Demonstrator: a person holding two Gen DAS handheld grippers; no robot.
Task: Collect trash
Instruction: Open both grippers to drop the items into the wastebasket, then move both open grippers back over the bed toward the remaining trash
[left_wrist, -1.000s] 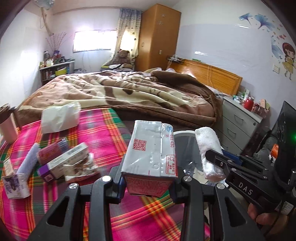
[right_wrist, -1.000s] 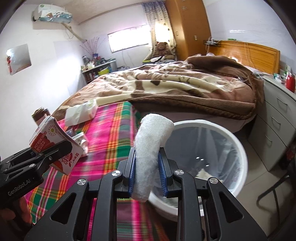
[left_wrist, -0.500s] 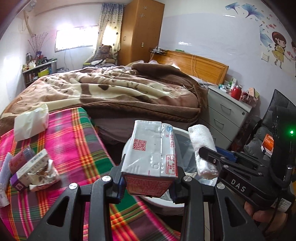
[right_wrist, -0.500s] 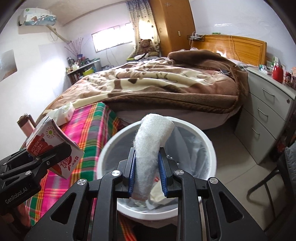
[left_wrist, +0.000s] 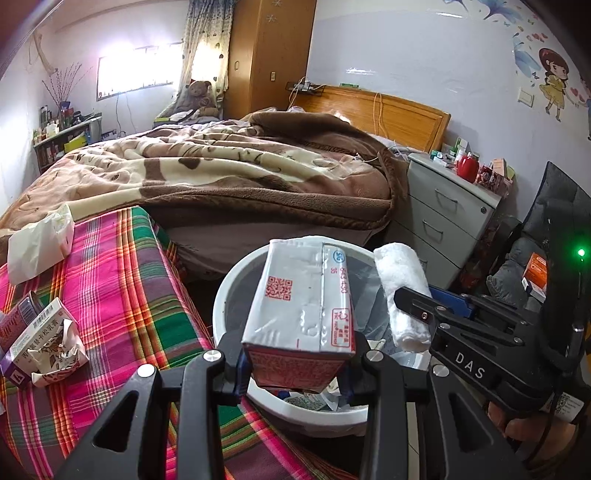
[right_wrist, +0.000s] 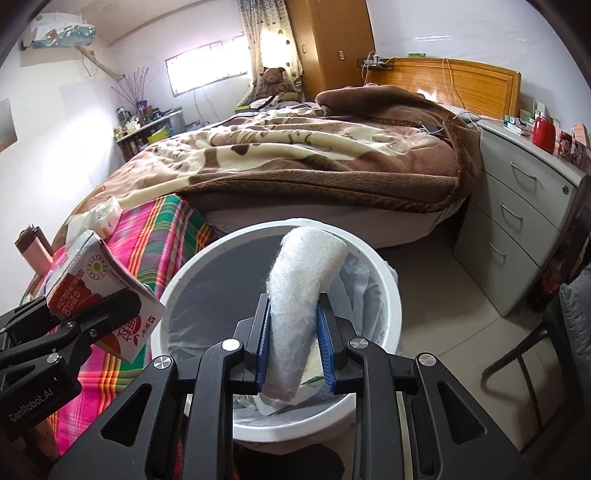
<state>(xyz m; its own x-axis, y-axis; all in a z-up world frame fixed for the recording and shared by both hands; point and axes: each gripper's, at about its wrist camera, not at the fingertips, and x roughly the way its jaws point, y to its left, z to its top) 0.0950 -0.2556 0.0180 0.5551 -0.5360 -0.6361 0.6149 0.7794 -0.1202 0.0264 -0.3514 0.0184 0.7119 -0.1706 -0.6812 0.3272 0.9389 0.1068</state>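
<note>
Both wrist cameras look forward and steeply down along their fingers, close above the white bin (left_wrist: 229, 295) (right_wrist: 384, 295). Each faces the bed (left_wrist: 221, 173) (right_wrist: 314, 155) beyond; both share the bin's rim and the plaid cover's (left_wrist: 122, 280) (right_wrist: 162, 236) edge.

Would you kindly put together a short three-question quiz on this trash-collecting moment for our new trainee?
1. True or false: the left gripper is clamped on a milk carton.
2. What lies between the right gripper's pads? A) a pink bottle B) a rolled white cloth C) nothing
3. Fill in: both items are held over the white ____.

Key
1. True.
2. B; the jaws are opening with the cloth between them.
3. Bin; it stands beside the plaid cover.
</note>
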